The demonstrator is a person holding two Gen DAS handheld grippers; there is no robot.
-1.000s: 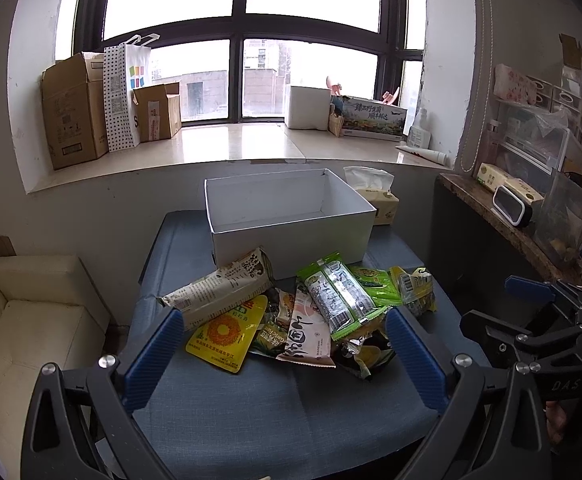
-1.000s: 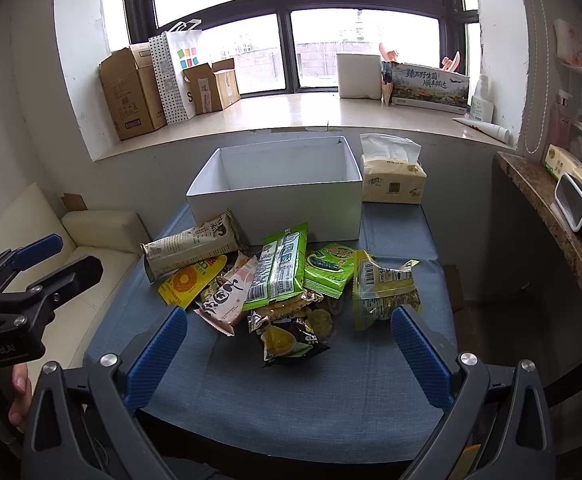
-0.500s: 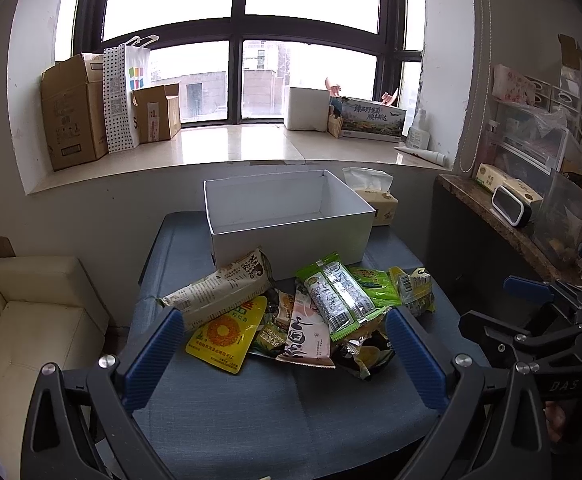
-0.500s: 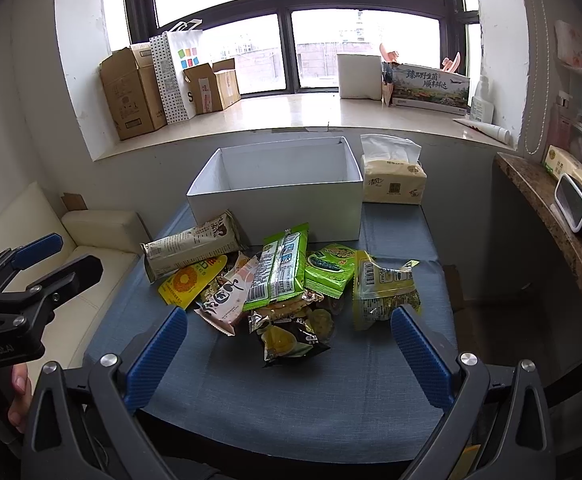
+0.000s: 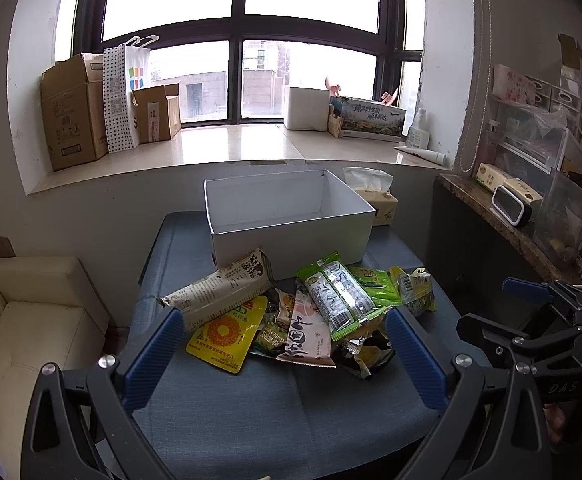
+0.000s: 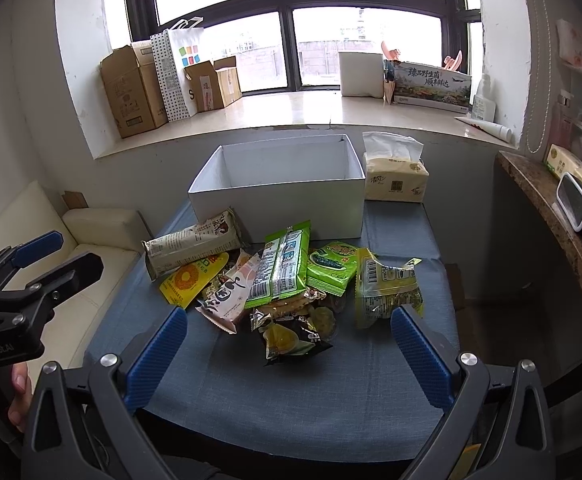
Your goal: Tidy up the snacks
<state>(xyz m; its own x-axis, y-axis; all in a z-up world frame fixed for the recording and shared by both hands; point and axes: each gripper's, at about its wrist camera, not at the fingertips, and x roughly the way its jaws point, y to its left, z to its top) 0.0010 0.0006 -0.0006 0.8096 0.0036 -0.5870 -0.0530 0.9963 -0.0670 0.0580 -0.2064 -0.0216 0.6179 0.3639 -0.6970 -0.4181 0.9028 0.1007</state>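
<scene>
Snacks lie in one loose pile on the blue-grey table [image 6: 251,384], just in front of the white box [image 6: 279,208], which stands open-topped at the table's far edge.

From my right wrist view, left to right:

1. Beige packet [image 6: 193,246]: long axis runs left-right, its right end tilted toward the box and leaning against the box's front wall.
2. Yellow pouch [image 6: 189,280]: lies flat, partly under the beige packet, long axis diagonal from near-left to far-right.
3. Pink-and-white packet [image 6: 231,296]: overlaps the pouch's right edge, same diagonal.
4. Long green packet [image 6: 281,266]: long axis points from me toward the box, resting on top of the pile.
5. Dark packet [image 6: 291,336]: nearest to me, under the green packet's near end.
6. Small green packet [image 6: 333,266]: flat, beside the long green one.
7. Yellow-green bag [image 6: 387,288]: rightmost, barcode up, long axis toward the box.

The tissue pack [image 6: 395,182] stands just right of the box.

I read the left gripper [image 5: 285,342] as spread wide and empty, hovering short of the pile. The right gripper [image 6: 289,344] is likewise wide and empty.
</scene>
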